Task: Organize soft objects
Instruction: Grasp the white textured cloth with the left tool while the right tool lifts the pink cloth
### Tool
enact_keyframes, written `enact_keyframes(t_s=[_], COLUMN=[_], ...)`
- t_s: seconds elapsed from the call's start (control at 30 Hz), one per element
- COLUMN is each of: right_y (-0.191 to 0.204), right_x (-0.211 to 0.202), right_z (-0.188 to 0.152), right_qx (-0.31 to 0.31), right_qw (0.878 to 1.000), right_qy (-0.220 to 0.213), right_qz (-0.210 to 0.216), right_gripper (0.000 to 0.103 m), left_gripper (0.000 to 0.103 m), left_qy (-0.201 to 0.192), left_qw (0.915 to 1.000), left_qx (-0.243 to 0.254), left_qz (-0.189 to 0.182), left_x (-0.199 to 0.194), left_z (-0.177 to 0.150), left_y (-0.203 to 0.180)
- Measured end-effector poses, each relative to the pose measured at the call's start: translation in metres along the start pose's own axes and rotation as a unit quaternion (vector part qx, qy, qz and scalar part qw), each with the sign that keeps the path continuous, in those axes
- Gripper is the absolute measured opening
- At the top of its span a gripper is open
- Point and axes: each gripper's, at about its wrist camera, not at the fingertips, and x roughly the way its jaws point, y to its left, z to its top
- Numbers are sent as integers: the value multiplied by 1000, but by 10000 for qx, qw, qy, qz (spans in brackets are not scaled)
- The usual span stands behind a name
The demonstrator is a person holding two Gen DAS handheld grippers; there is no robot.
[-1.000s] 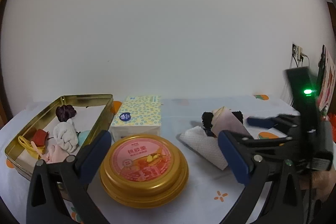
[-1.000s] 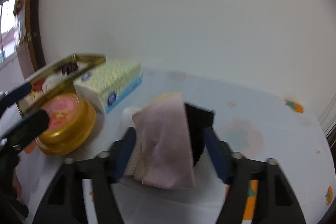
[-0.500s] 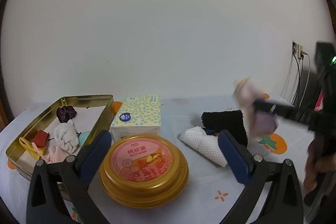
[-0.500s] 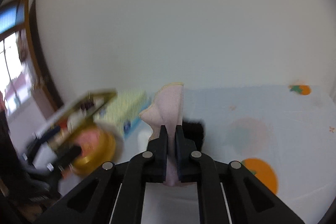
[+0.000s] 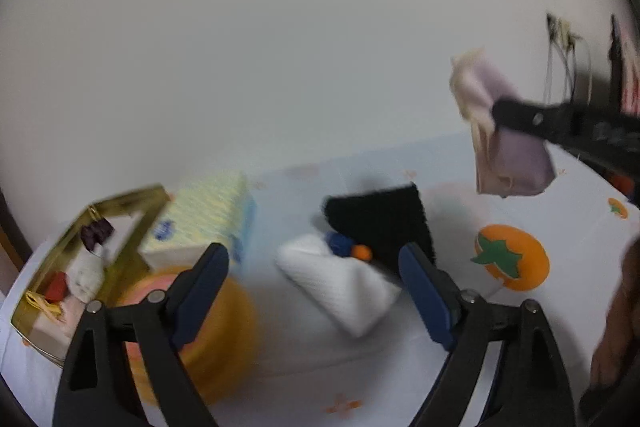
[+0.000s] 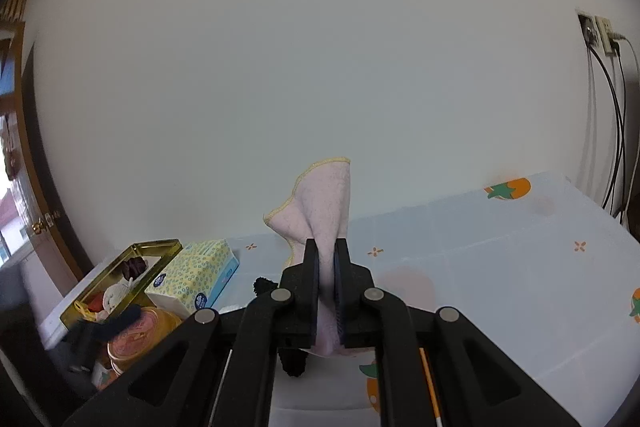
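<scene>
Table [image 6: 500,267], covered with a pale cloth printed with orange fruit and small orange crosses. Set against a plain wall. Lying directly on it: a gold tin [image 6: 158,247] at the left, open; a tissue box [image 6: 194,277] with a dotted pattern, placed just beside the tin; a round gold container [image 6: 138,333] with a pink lid, set in front of both; a white cloth [image 5: 340,287], folded, near the middle; a black cloth [image 5: 380,219], found touching the white one behind it.

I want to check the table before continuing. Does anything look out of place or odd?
Nothing is spilled or damaged. One oddity: two small balls, blue and orange, sit wedged between the white cloth and the black cloth, away from the gold tin that holds the other small soft items.
</scene>
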Motion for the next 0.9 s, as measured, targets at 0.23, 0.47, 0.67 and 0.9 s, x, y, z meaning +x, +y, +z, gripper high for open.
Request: enact_keyframes(t_s=[0.23, 0.47, 0.67, 0.9], right_y=[-13, -13, -18, -20], right_x=[-3, -2, 2, -1], right_z=[2, 1, 2, 2], right_qx=[361, 450, 487, 569], right_qw=[9993, 9989, 9987, 9984], right_qy=[12, 71, 109, 56], right_qz=[95, 139, 113, 46], right_gripper=[8, 8, 8, 8], left_gripper=[76, 73, 53, 31], left_qy=[1095, 1786, 1814, 1440], left_qw=[9907, 9798, 9778, 9732], left_qx=[-782, -878, -1015, -1521], left_qz=[188, 173, -246, -945], left_x=[54, 81, 81, 61], left_z=[7, 0, -5, -11], left_y=[-3, -7, 0, 20])
